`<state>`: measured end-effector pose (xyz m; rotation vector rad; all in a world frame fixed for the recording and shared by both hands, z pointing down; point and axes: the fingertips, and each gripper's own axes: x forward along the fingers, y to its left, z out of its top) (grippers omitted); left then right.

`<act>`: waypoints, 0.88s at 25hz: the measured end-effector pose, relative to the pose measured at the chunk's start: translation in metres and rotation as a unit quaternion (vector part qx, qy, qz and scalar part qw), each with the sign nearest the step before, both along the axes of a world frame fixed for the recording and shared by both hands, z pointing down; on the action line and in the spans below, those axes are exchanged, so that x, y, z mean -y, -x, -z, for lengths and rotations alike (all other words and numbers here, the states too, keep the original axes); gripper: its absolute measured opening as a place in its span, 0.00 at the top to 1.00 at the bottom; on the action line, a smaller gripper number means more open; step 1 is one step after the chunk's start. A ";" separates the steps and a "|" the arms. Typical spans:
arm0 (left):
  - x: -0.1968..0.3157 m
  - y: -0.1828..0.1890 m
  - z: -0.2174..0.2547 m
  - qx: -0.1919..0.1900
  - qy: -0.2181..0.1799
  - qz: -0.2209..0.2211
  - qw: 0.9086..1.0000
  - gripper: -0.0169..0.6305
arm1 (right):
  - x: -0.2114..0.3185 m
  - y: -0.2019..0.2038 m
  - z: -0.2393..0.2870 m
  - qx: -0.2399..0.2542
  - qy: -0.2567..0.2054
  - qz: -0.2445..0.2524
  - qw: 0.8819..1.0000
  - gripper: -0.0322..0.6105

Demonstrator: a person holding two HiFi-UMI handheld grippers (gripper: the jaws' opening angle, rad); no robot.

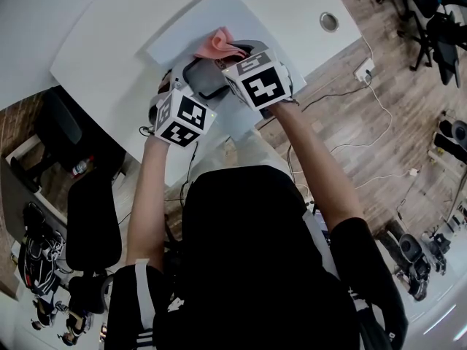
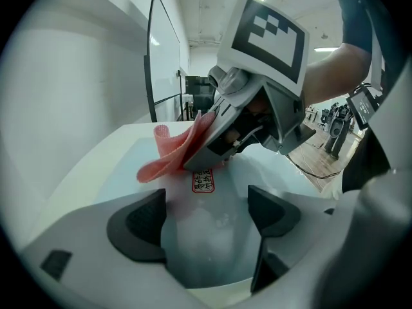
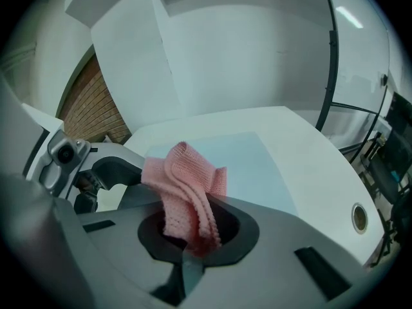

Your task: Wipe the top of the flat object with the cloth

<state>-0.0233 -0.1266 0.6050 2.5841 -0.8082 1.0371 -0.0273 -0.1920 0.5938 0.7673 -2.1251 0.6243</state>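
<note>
The flat object (image 1: 182, 28) is a pale blue sheet lying on the white table (image 1: 102, 57), with a red label (image 2: 203, 180) near its front edge. My right gripper (image 3: 193, 237) is shut on a folded pink cloth (image 3: 187, 188), whose loose end sticks up over the sheet (image 3: 251, 163). In the head view the cloth (image 1: 217, 44) sits at the sheet's near edge, just ahead of the right gripper (image 1: 235, 52). My left gripper (image 2: 209, 214) stands open low over the sheet's front part, nothing between its pads, with the right gripper and the cloth (image 2: 168, 154) just ahead.
A round cable hole (image 1: 329, 22) is set in the table at the far right. A black chair (image 1: 91, 224) stands to the left of the person. Cables and a power strip (image 1: 363, 69) lie on the wooden floor at the right. A dark-framed panel (image 2: 154, 56) stands behind the table.
</note>
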 end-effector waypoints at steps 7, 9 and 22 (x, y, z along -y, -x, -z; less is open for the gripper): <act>0.000 0.001 0.001 -0.001 0.000 0.000 1.000 0.37 | 0.007 -0.012 -0.002 -0.016 -0.008 -0.010 1.000 0.88; -0.001 0.002 0.001 -0.001 0.000 0.000 1.000 0.37 | 0.011 -0.020 -0.002 -0.022 -0.009 -0.019 1.000 0.88; 0.000 0.002 0.001 -0.003 0.004 0.000 1.000 0.37 | 0.023 -0.088 0.001 -0.042 -0.013 -0.095 0.994 0.88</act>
